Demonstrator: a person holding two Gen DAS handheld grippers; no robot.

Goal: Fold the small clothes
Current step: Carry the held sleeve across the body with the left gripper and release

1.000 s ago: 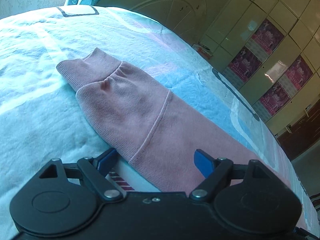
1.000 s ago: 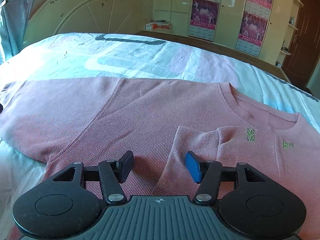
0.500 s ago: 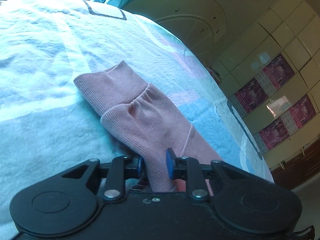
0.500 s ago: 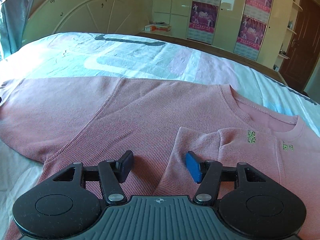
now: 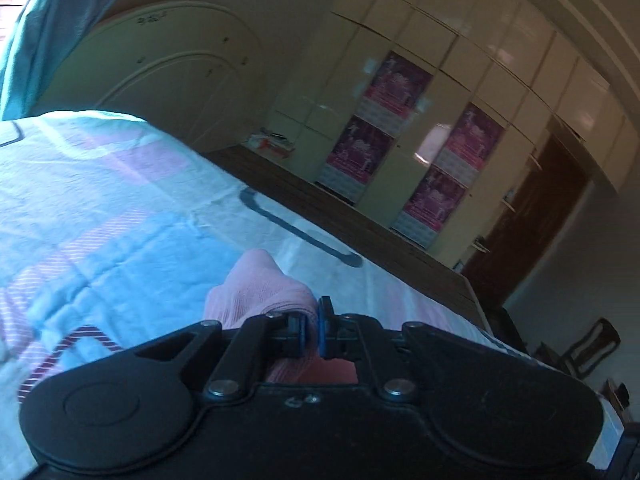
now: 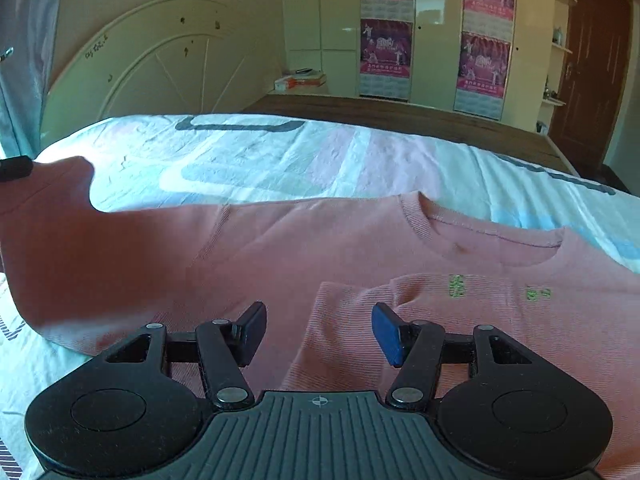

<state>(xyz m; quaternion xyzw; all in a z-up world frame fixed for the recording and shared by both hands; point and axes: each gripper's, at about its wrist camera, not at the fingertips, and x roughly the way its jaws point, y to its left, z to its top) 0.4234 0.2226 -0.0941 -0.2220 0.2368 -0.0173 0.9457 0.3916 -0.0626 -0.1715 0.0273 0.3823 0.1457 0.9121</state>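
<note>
A pink sweater (image 6: pixel 280 248) lies flat on the bed, neck hole to the right, with one sleeve folded across the chest (image 6: pixel 360 320). My left gripper (image 5: pixel 312 330) is shut on the other sleeve (image 5: pixel 256 288) and holds it lifted off the bed. In the right wrist view that sleeve (image 6: pixel 52 216) rises at the far left, with the left gripper's tip at the frame edge. My right gripper (image 6: pixel 318 332) is open and empty, low over the sweater's body, its fingers either side of the folded sleeve's edge.
The bed sheet (image 6: pixel 260 160) is white with blue and pink blocks. A headboard (image 6: pixel 160 64) stands behind the bed, a wardrobe with posters (image 6: pixel 436 32) and a dark door (image 6: pixel 592 64) beyond. The bed's wooden edge (image 5: pixel 360 232) runs past the sheet.
My left gripper has closed on the sleeve and lifted it off the bed, swinging toward the sweater body. My right gripper has stayed open in place.
</note>
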